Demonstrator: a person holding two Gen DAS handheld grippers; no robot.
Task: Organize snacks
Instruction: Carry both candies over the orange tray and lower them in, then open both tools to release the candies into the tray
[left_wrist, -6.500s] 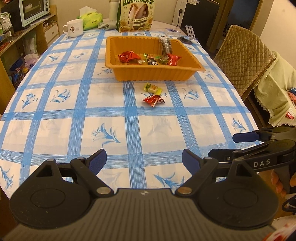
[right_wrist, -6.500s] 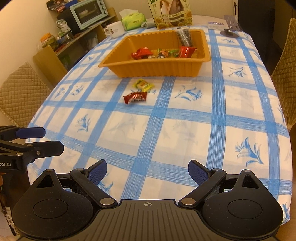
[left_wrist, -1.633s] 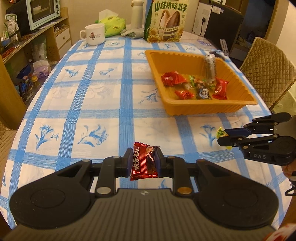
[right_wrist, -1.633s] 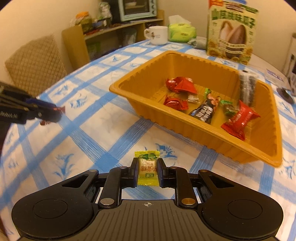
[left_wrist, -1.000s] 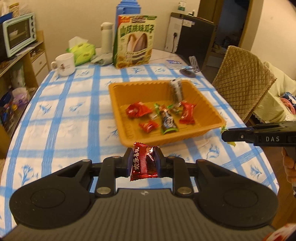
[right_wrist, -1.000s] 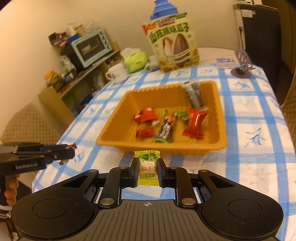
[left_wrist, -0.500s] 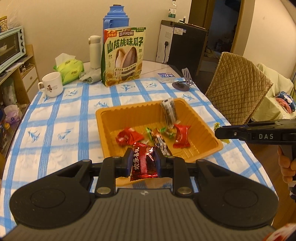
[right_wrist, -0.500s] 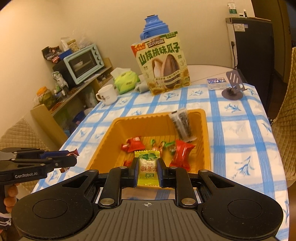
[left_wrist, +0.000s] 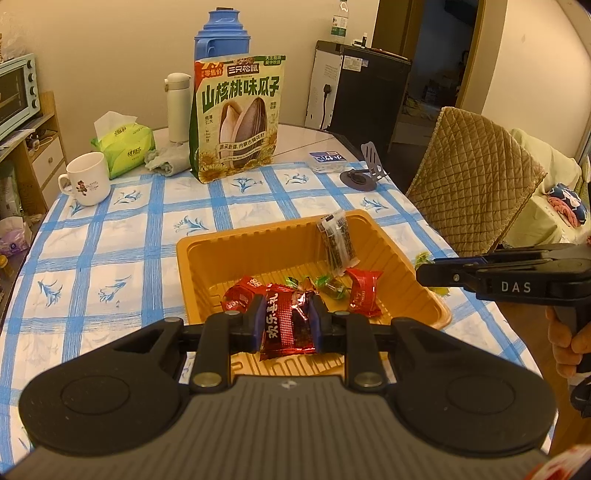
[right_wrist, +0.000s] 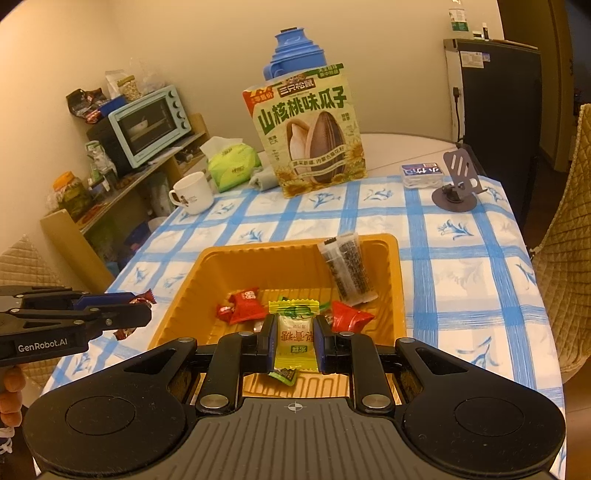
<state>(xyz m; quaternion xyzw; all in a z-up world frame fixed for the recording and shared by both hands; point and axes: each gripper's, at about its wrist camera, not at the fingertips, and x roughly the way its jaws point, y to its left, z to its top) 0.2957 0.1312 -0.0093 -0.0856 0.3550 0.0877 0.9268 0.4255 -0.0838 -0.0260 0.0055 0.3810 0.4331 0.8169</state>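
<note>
The left gripper (left_wrist: 286, 325) pinches a red snack packet (left_wrist: 287, 320), and the right gripper (right_wrist: 294, 339) pinches a yellow candy (right_wrist: 295, 338). Both hang above the near edge of the orange tray (right_wrist: 393, 291) (perhaps just inside it), which holds several wrapped snacks (right_wrist: 243, 305) on the checked tablecloth (left_wrist: 122, 236).

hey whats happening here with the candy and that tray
A person is tidying snacks into the orange tray with a handheld gripper in each hand. The left gripper is shut on a red candy, the right gripper on a yellow candy. Both hang at the tray's near edge, nothing dropped yet. Several wrapped snacks already lie inside.
</note>
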